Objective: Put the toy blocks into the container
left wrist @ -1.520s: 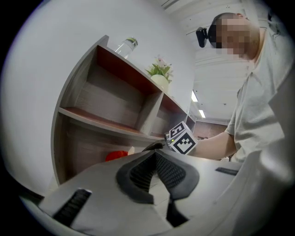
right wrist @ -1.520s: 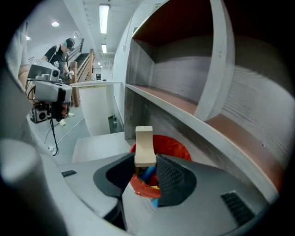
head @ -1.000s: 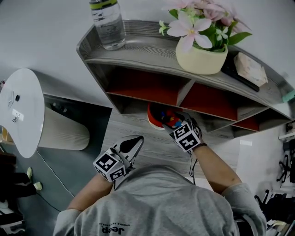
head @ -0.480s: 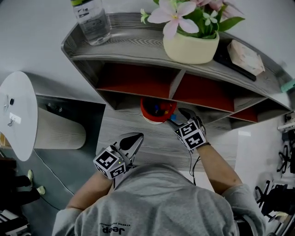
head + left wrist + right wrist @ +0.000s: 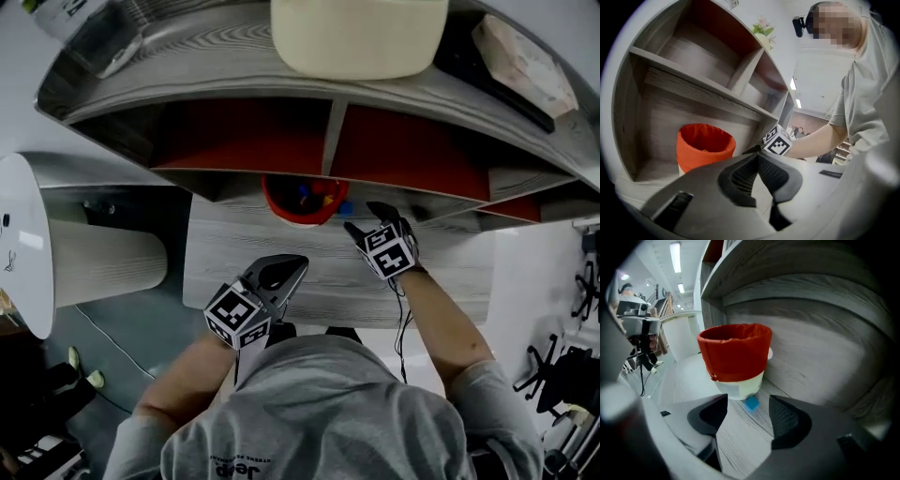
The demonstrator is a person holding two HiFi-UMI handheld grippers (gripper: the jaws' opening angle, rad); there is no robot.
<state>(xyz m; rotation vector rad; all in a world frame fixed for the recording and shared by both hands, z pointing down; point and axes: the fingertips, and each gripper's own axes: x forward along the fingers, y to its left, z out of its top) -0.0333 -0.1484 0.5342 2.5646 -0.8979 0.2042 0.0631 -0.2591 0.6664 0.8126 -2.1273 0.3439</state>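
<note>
A small blue block (image 5: 752, 403) lies on the counter (image 5: 740, 446) just beside the foot of the red container (image 5: 735, 357). It is straight ahead of the right gripper (image 5: 366, 217), whose jaws are open and empty. The left gripper (image 5: 289, 270), jaws closed on nothing, is farther from the container.

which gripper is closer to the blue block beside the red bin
Right. The right gripper is open just short of the blue block; the left gripper hangs farther back, shut.
</note>
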